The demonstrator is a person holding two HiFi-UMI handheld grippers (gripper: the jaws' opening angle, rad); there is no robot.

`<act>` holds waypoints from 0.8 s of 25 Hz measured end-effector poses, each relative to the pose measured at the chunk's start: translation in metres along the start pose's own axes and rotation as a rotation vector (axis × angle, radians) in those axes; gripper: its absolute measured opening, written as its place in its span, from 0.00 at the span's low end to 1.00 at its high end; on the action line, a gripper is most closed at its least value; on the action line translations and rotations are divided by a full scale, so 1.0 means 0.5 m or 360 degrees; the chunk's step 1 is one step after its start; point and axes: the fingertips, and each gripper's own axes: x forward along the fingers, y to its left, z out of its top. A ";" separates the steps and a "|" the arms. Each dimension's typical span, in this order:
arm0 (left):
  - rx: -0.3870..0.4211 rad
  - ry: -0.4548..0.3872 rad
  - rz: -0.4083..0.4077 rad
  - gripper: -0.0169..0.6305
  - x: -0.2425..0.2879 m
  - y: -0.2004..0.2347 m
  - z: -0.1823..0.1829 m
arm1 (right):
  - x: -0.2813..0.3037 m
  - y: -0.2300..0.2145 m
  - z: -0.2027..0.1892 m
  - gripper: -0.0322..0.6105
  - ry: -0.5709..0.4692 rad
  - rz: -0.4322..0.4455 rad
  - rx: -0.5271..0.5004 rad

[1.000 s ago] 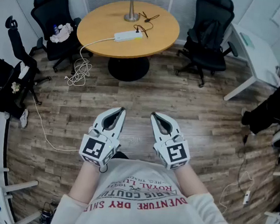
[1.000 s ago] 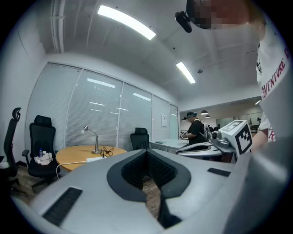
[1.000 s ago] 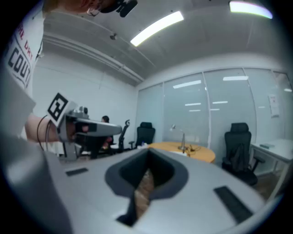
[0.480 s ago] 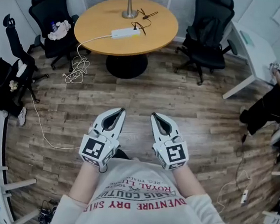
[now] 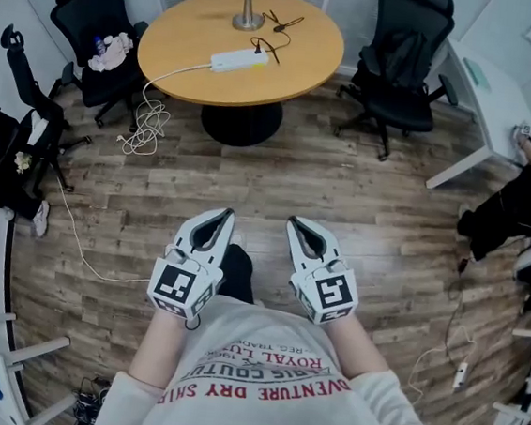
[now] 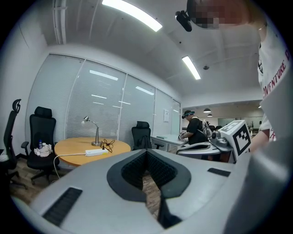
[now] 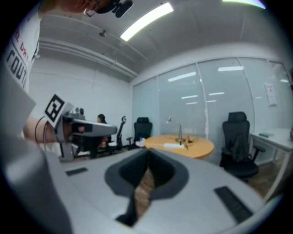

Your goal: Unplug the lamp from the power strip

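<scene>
Both pairs of jaws closed tip to tip, nothing between them; a thin slit of wood floor point(image 5: 344, 187) shows through each. Left gripper point(image 5: 221, 215) and right gripper point(image 5: 298, 224) sit side by side, low, before the person's chest, pointing at the round table point(image 5: 306, 55), well apart from it. On the table: lamp point(image 5: 246, 7) upright near the far edge, power strip point(image 5: 240, 60) lying nearer, black cable point(image 5: 269, 30) looped between them, reaching the strip's right end. White cord point(image 5: 153, 115) drops off the left edge into a coil on the floor.
</scene>
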 end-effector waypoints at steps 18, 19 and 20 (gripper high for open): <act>-0.0046 -0.0002 -0.0095 0.07 0.365 0.380 0.063 | 0.445 -0.215 0.059 0.10 0.0155 -0.0053 -0.0043; -0.0041 -0.0001 -0.0095 0.07 0.383 0.403 0.069 | 0.471 -0.231 0.068 0.10 0.0148 -0.0066 -0.0033; -0.0036 -0.0001 -0.0095 0.07 0.400 0.425 0.074 | 0.495 -0.246 0.078 0.10 0.0141 -0.0077 -0.0023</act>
